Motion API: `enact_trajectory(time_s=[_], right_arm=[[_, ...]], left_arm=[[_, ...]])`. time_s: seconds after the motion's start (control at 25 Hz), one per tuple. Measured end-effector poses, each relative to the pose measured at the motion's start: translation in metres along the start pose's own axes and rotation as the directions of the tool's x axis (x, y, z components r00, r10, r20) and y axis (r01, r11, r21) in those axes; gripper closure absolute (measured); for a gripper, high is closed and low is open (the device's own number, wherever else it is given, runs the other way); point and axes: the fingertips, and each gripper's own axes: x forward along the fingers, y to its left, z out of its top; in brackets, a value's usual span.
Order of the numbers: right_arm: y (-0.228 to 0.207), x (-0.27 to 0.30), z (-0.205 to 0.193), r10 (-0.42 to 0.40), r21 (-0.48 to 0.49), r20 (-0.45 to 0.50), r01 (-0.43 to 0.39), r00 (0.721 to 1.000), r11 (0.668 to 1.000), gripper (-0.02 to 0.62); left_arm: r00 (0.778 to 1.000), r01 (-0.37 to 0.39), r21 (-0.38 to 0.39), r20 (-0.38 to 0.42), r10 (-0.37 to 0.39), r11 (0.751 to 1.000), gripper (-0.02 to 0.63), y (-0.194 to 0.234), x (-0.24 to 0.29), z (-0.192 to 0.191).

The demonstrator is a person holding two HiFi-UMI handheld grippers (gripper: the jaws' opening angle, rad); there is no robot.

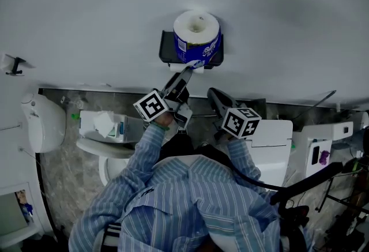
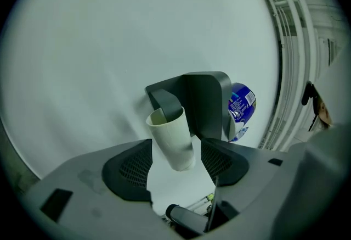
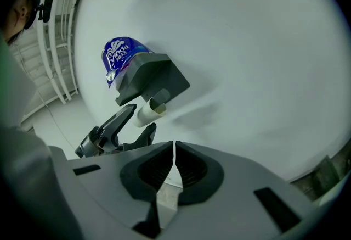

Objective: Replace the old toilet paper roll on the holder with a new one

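A dark wall holder [image 1: 166, 49] carries a new roll in a blue wrapper [image 1: 196, 32] on its top shelf. In the left gripper view an empty cardboard tube [image 2: 171, 137] hangs on the holder's arm [image 2: 203, 101], with the wrapped roll [image 2: 241, 104] behind it. My left gripper [image 2: 175, 146] is open, its jaws on either side of the tube with gaps on both sides. In the head view the left gripper [image 1: 184, 75] reaches up under the holder. My right gripper [image 3: 174, 148] is shut with nothing in it and hangs back, lower right [image 1: 213, 95]. It sees the tube [image 3: 148, 114] and the left gripper [image 3: 125, 123].
Below stands a toilet [image 1: 104, 158] with a tissue box [image 1: 104, 124] on its tank. A white unit [image 1: 271, 135] is at the right and a white fixture [image 1: 43, 124] at the left. White pipes [image 2: 290, 41] run along the wall. The person's striped sleeves fill the lower middle.
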Motion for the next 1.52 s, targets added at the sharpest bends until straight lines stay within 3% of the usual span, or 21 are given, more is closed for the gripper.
enact_trajectory(time_s=[0.16,0.36,0.44,0.52,0.96,1.32,1.36,1.44,1.52], right_arm=[[-0.003,0.001,0.001,-0.015,0.006,0.002,0.015,1.000,1.000,0.581],[-0.003,0.000,-0.002,-0.023,0.009,0.002,0.023,1.000,1.000,0.581],[-0.004,-0.001,-0.003,-0.030,0.012,0.002,0.030,1.000,0.999,0.581],[-0.006,-0.003,-0.003,-0.037,0.015,0.005,0.037,0.999,0.999,0.581],[-0.022,-0.022,-0.001,-0.092,0.037,0.036,0.090,0.995,0.995,0.581],[-0.042,-0.051,0.001,-0.156,0.061,0.063,0.153,0.986,0.986,0.581],[-0.044,-0.054,0.001,-0.163,0.064,0.066,0.159,0.984,0.985,0.581],[-0.049,-0.060,0.000,-0.175,0.072,0.073,0.170,0.982,0.983,0.581],[-0.052,-0.066,0.000,-0.186,0.078,0.077,0.180,0.980,0.981,0.581]], left_arm=[[1.000,0.005,-0.019,0.027,-0.005,1.000,0.352,0.001,0.002,0.005],[0.996,0.077,-0.054,0.047,-0.074,0.996,0.358,-0.004,0.004,0.012],[0.994,0.098,-0.059,0.057,-0.094,0.993,0.416,-0.006,0.004,0.013],[0.993,0.104,-0.060,0.059,-0.100,0.993,0.417,-0.007,0.004,0.013],[0.989,0.129,-0.061,-0.060,-0.133,0.990,0.422,-0.013,0.027,-0.015],[0.971,0.122,-0.065,-0.198,-0.133,0.990,0.423,-0.016,0.055,-0.062],[0.967,0.118,-0.046,-0.222,-0.125,0.992,0.423,-0.015,0.057,-0.068],[0.952,0.129,0.068,-0.287,-0.104,0.989,0.423,-0.014,0.062,-0.079],[0.933,0.155,0.180,-0.349,-0.084,0.971,0.423,-0.016,0.065,-0.090]])
